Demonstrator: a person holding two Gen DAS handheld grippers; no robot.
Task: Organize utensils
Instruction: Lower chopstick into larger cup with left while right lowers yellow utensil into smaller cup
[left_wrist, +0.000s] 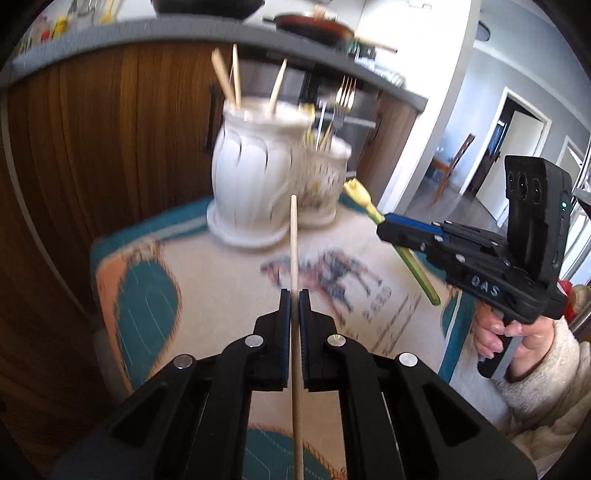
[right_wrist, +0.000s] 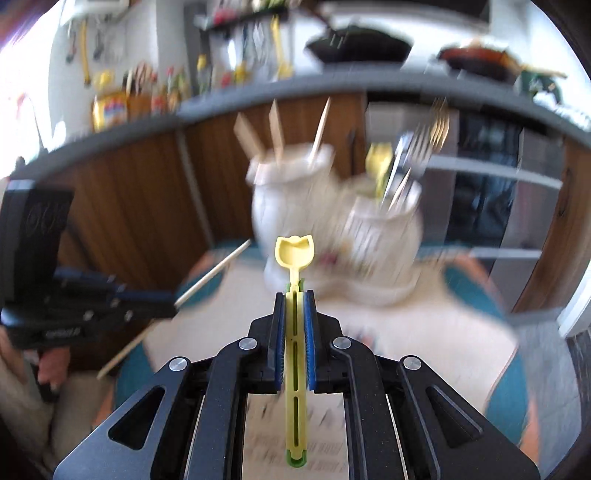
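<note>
Now my left gripper has its jaws clamped on one wooden chopstick, whose tip points toward the ribbed white jar. My right gripper is pinched tight on one yellow-green plastic spoon, its scoop end forward, held just in front of the jar.

Two holders stand on the printed cloth: the ribbed white jar, and touching its right side, a flowered pot. Three wooden sticks rise from the jar. The flowered pot holds forks, a second yellow utensil and more thin handles, too blurred to count.

Behind the jar runs a wooden cabinet front under a grey counter edge, with two dark pans up on top.
</note>
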